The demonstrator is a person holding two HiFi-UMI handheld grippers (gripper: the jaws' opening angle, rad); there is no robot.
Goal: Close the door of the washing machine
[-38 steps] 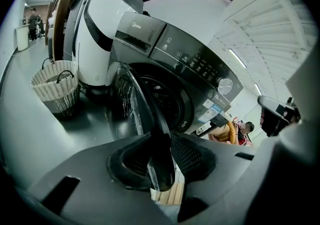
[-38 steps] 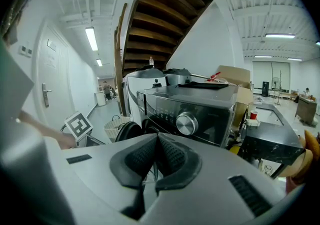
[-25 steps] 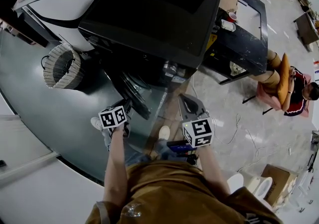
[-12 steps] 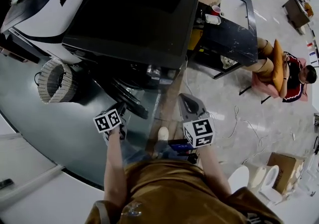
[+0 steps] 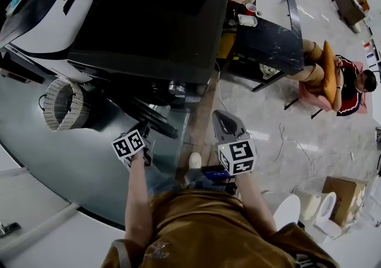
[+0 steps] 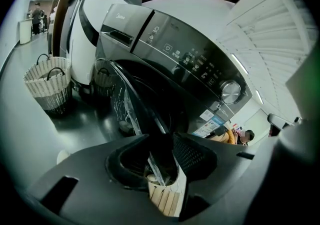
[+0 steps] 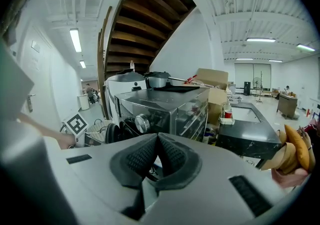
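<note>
The dark grey washing machine (image 5: 149, 22) stands in front of me with its round door (image 5: 156, 119) swung out towards me. In the left gripper view the door (image 6: 135, 104) runs edge-on into my left gripper (image 6: 162, 155). Its rim lies between the spread jaws, with a gap beside the left pad. In the head view my left gripper (image 5: 143, 131) sits at the door's near edge. My right gripper (image 5: 225, 125) hovers to the right over the floor. In its own view the right gripper (image 7: 157, 156) has its pads together and holds nothing.
A wicker basket (image 5: 62, 103) stands left of the machine, beside a white appliance (image 5: 47, 5). At the right is a black table (image 5: 268, 34) with a red cup (image 5: 251, 8). A person sits further right (image 5: 339, 79). A cardboard box (image 5: 342, 198) lies on the floor.
The head view has swung, so the machine and basket sit a little further left. The left gripper has shifted slightly left at the door's edge. The door still stands open.
</note>
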